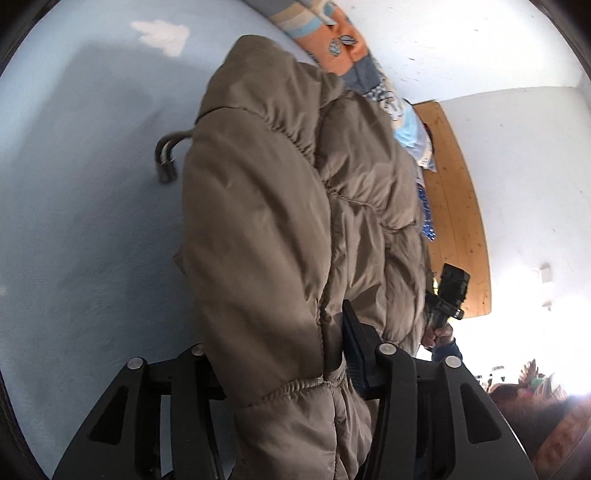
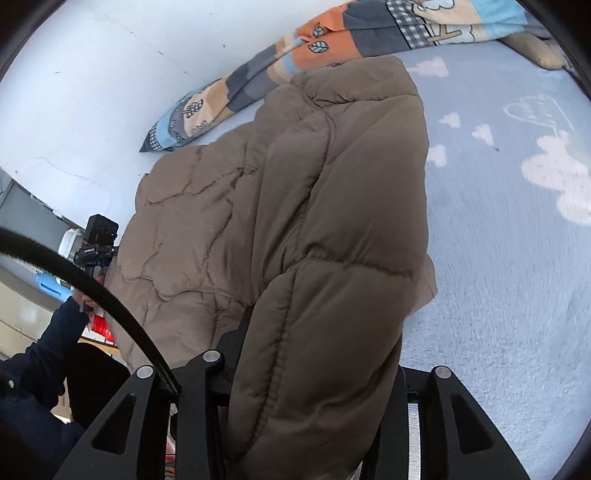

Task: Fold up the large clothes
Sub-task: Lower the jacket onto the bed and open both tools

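A puffy brown quilted jacket (image 1: 277, 184) lies stretched away from me on a light blue bed sheet (image 1: 92, 221). My left gripper (image 1: 295, 332) is shut on its near hem; padding bulges over the left finger and the right finger (image 1: 354, 332) shows dark beside it. The right wrist view shows the same jacket (image 2: 295, 184) bunched in my right gripper (image 2: 314, 332), which is shut on the hem, with only the left finger (image 2: 245, 321) showing. A drawcord with a toggle (image 1: 164, 162) sticks out at the jacket's left side.
A patterned orange, grey and blue quilt (image 2: 332, 33) lies along the white wall behind the jacket. The sheet (image 2: 498, 221) has white cloud prints. A wooden board (image 1: 458, 206) edges the bed. A black cable (image 2: 92, 280) and a dark blue sleeve (image 2: 44, 354) show at the left.
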Action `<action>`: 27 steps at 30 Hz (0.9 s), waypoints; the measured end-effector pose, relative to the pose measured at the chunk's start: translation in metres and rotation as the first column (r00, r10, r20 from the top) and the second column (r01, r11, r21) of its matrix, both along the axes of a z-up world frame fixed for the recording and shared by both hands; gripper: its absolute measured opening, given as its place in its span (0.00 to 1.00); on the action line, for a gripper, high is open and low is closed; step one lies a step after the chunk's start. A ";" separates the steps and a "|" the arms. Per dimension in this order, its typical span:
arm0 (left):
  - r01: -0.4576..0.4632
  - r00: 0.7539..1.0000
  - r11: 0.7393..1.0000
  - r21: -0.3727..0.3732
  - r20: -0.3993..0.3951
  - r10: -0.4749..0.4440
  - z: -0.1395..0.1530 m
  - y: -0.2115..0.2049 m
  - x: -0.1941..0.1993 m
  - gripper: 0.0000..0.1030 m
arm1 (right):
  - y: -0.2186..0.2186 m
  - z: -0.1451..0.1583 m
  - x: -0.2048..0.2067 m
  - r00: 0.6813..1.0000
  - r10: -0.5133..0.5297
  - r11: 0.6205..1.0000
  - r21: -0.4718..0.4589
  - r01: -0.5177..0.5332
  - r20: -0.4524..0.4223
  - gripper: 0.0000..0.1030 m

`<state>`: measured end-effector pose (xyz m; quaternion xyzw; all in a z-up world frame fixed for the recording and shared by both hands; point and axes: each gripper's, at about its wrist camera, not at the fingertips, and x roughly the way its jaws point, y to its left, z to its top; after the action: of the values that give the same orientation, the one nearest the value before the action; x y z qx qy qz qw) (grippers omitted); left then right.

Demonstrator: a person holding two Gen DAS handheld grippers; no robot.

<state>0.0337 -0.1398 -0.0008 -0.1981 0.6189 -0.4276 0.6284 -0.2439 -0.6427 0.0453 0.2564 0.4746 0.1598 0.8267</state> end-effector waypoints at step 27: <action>-0.331 0.835 0.942 0.054 0.481 0.267 0.154 0.076 -0.204 0.63 | 0.226 0.148 -0.074 0.948 0.096 0.951 -0.309 0.003 0.302 0.72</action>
<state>-0.1705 -0.0639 0.1528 -0.1408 0.4379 -0.3163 0.8297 -0.3183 -0.4167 0.1933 0.0852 0.3622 0.1428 0.9171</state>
